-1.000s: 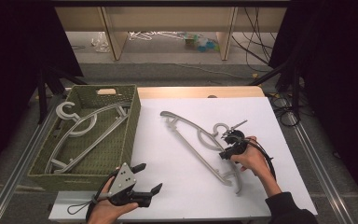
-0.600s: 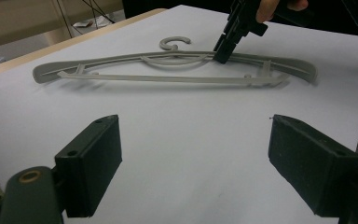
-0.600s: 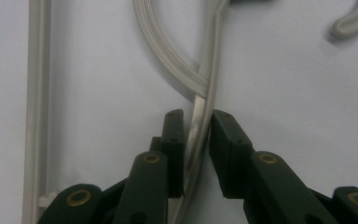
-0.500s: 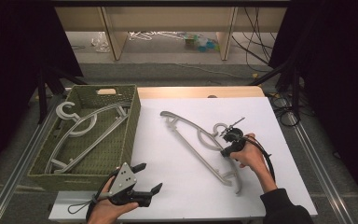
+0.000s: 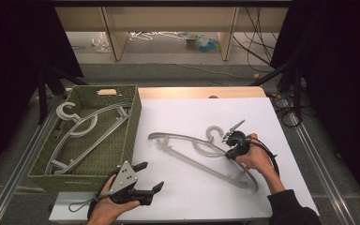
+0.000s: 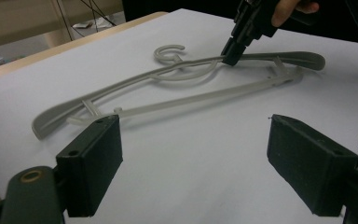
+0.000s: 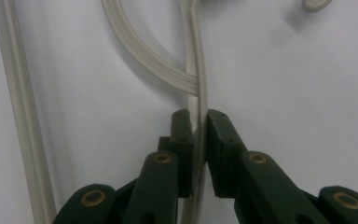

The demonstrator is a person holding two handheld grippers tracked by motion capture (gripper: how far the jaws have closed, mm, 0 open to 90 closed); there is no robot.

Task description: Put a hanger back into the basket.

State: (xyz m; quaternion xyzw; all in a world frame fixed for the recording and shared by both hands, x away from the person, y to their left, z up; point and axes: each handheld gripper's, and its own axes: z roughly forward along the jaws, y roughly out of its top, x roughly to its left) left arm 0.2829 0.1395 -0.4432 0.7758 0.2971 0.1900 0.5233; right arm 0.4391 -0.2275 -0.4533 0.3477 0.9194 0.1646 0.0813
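Note:
A grey plastic hanger lies flat on the white tabletop, its hook pointing away from me. My right gripper points down onto the hanger's upper arm, just right of the hook. Its jaws have just been closing and now pinch that thin arm between the pads. In the left gripper view the right gripper bites the hanger at the far side. My left gripper is held low at the table's front left, open, with bare tabletop between its jaws.
A green woven basket stands at the table's left with grey hangers lying inside. Beyond the table's far edge are wooden furniture legs, cables and clutter on the floor. A cable trails from the right gripper over the right hand.
The right gripper's jaws have closed onto the hanger's arm. The hanger, the left gripper and the basket have stayed where they were.

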